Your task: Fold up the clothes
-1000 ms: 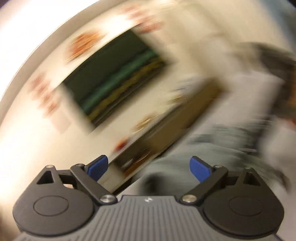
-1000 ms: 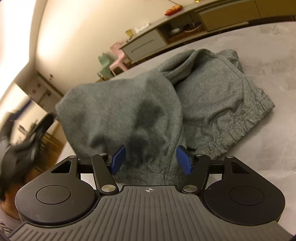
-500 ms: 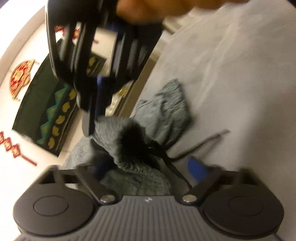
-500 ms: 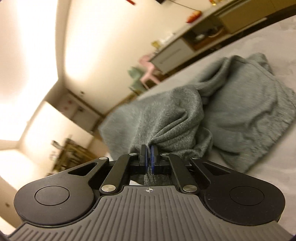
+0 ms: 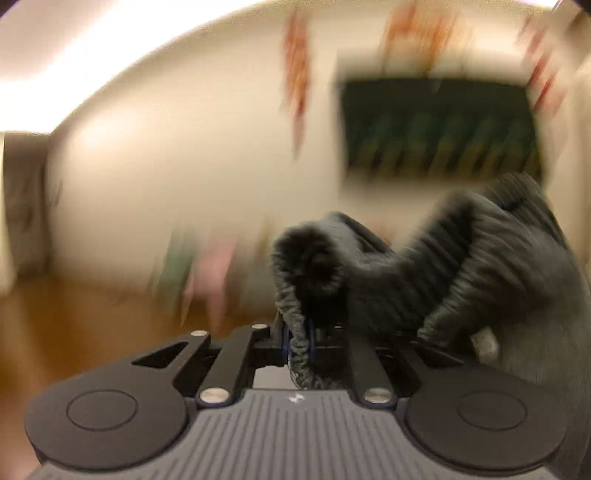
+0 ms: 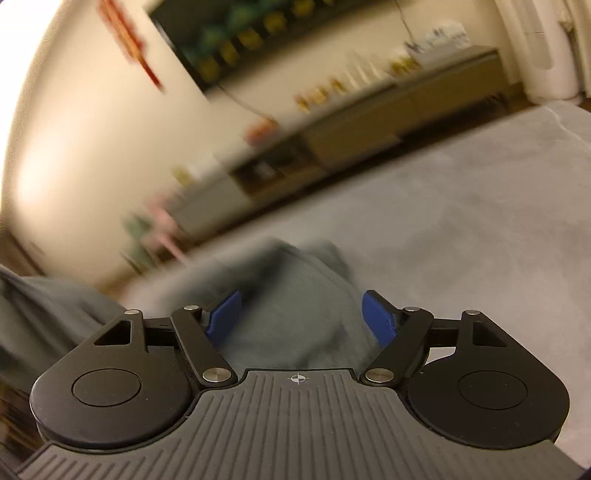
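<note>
The grey sweatpants [image 5: 491,266] hang bunched in front of the left wrist camera, lifted off the surface. My left gripper [image 5: 299,339] is closing, and its jaws pinch the gathered elastic hem of the garment. In the right wrist view, another part of the grey sweatpants [image 6: 299,295] lies blurred on the grey surface [image 6: 461,221]. My right gripper [image 6: 301,317] hovers just over that cloth with its jaws opening wide; the blue pads [image 6: 376,315] do not press on the fabric.
A low sideboard [image 6: 369,125] with small items runs along the far wall under a dark wall hanging [image 6: 258,33]. A pink and a green child's chair [image 6: 159,229] stand on the wooden floor beyond the surface's edge.
My left gripper went from open to closed on the sweatpants hem and swung up with it. My right gripper pinched the cloth half a second ago and has now let it go.
</note>
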`<state>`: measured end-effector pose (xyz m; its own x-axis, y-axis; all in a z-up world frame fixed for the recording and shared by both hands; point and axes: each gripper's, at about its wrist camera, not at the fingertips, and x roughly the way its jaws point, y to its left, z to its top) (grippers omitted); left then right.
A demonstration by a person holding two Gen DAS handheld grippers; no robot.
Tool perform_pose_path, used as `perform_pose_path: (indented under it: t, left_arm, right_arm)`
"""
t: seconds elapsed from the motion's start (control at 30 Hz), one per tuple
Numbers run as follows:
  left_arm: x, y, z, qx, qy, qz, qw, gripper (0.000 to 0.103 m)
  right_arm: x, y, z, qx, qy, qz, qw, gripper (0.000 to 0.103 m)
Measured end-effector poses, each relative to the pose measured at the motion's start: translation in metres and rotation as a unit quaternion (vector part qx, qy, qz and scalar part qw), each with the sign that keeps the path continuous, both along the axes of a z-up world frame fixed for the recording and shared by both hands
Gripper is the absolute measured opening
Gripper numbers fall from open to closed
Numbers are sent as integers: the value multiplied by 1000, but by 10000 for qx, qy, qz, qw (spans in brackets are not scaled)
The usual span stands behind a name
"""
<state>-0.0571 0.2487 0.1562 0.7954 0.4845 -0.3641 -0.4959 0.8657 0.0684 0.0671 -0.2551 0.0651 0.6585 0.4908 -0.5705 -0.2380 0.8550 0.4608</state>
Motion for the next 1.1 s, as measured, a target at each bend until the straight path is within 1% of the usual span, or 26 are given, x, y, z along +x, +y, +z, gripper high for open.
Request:
perform_pose_path:
  t: [0.03,0.07,0.1,0.13,0.23,0.27,0.3,0.33,0.37,0.4,0.47,0.53,0.57,0.6,0.63,0.7,0.73,0.77,0.83,0.9,0.93,0.97,1.0,1.03,1.07,1.1]
  left_arm:
    - [9,20,-20,-392,490,113,9980,9]
    - [17,38,-38,-789,910,164,9926,9]
    - [18,45,-47,-1155,1049,-3,9878,10]
    - [17,46,-49,-1282,1067,-145,9859,10]
    - [11,36,-41,-1000,994,-361,9894,15]
    - [9,32,-38,-867,989,-425,9904,16]
    - [13,26,-36,-819,970,-510,9906,18]
    - [15,20,-35,-777,956,-591,9906,21]
    - [13,14,-38,-752,958,-658,9904,26]
    - [12,9,-42,-727,960,-725,9901,32]
    - [10,-2,-50,-675,976,-862,9892,62]
    - [14,-14,-70,-605,1091,-1015,9870,73]
    - [17,-20,-79,-566,1146,-1086,9858,78]
    - [21,-26,-85,-513,1188,-1138,9850,81]
    - [26,-32,-91,-460,1230,-1190,9842,86]
    - [34,-44,-101,-309,1336,-1234,9828,88]
    - [38,-49,-106,-222,1394,-1237,9822,88]
    - [42,-53,-110,-145,1442,-1239,9817,88]
    - [49,-60,-118,5,1533,-1238,9804,88]
    - [55,-65,-123,124,1560,-1164,9808,88]
    - [56,-67,-121,155,1533,-1103,9819,88]
    - [56,-68,-120,161,1495,-1054,9830,88]
    - [56,-69,-117,76,1417,-1044,9844,88]
    - [56,-70,-114,-9,1339,-1034,9856,88]
    - [57,-71,-111,-97,1269,-1038,9864,90]
    - [58,-74,-109,-185,1248,-1104,9859,91]
  right_arm:
    - [2,13,-10,-140,145,111,9997,75]
    - [2,24,-19,-228,231,245,9992,78]
    - [1,36,-28,-368,267,375,9983,80]
    - [-1,48,-36,-523,294,502,9969,81]
    - [-6,81,-56,-1221,31,778,9895,83]
    - [-11,90,-61,-1493,-119,846,9851,80]
    - [-13,93,-61,-1657,-228,892,9819,63]
    - [-15,96,-61,-1795,-328,932,9788,51]
    - [-17,99,-61,-1932,-427,972,9754,33]
    - [-15,99,-59,-1906,-439,1010,9755,14]
    - [-10,97,-55,-1846,-484,914,9774,1]
    - [-11,86,-42,-1737,-718,665,9799,0]
    - [-13,74,-28,-1624,-925,442,9814,0]
    - [-15,61,-11,-1497,-1150,196,9818,0]
    - [-19,42,10,-1465,-1475,-177,9780,0]
    - [-27,2,54,-1438,-2163,-983,9607,0]
    - [-31,-22,70,-1579,-2431,-1508,9451,0]
    - [-35,-46,83,-1753,-2673,-2057,9249,0]
    - [-27,-102,83,-1725,-2307,-2904,9125,0]
    - [-9,-156,58,-991,-1337,-3247,9311,0]
    - [-2,-179,43,-568,-785,-3400,9354,2]
    - [4,-186,33,-465,-497,-3344,9400,3]
    - [9,-190,24,-441,-275,-3237,9447,4]
    - [9,-184,23,-534,-317,-3095,9489,7]
    - [8,-174,25,-655,-423,-2945,9525,20]
    - [6,-160,26,-767,-542,-2573,9618,44]
